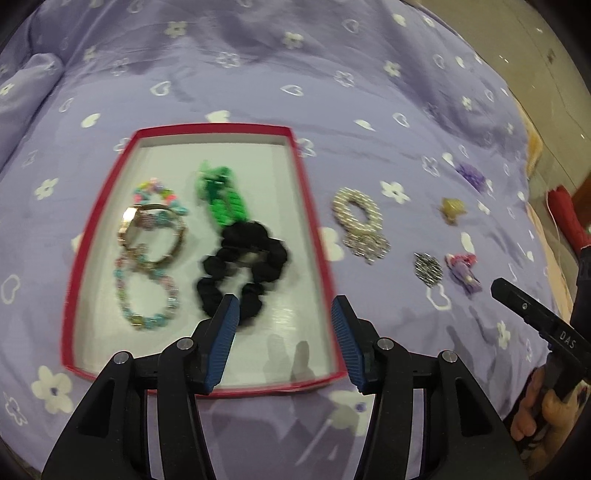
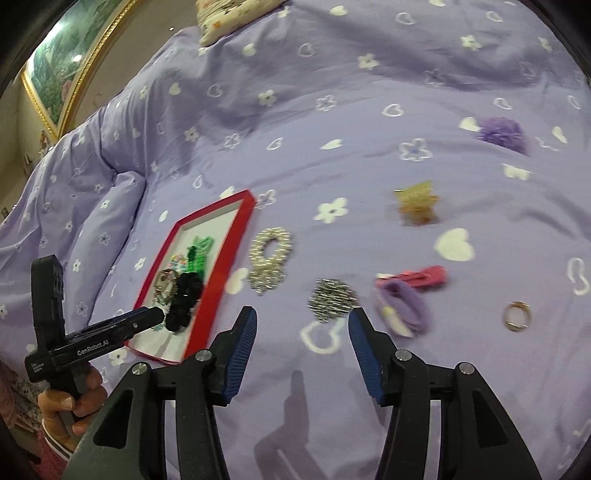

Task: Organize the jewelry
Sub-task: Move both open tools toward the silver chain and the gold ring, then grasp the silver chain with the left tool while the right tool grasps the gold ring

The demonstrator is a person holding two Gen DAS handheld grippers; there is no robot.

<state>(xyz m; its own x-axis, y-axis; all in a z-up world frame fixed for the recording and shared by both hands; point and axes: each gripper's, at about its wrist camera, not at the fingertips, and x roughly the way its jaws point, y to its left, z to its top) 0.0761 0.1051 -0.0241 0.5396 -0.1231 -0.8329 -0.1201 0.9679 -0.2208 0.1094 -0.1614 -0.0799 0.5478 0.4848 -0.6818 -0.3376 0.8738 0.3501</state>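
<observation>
A red-rimmed box (image 1: 314, 206) lies on the purple bedspread; it also shows in the right wrist view (image 2: 225, 258). In it lie a black scrunchie (image 1: 243, 266), a green hair clip (image 1: 221, 199), a gold bangle (image 1: 151, 236) and two beaded bracelets (image 1: 147, 299). My left gripper (image 1: 284, 306) is open and empty above the box's near end. My right gripper (image 2: 301, 321) is open and empty, just short of a silver sparkly piece (image 2: 332, 299). A pearl scrunchie (image 2: 269, 258), a purple-pink clip (image 2: 406, 302), a gold ring (image 2: 517, 315), a gold star clip (image 2: 417, 203) and a purple scrunchie (image 2: 502, 134) lie on the bed.
The bedspread (image 2: 369, 92) is rumpled, with a folded ridge at the left (image 2: 92, 206). A patterned pillow (image 2: 229, 18) lies at the far edge. A framed picture (image 2: 66, 62) hangs on the wall. The bed's right edge and floor (image 1: 535, 74) show in the left wrist view.
</observation>
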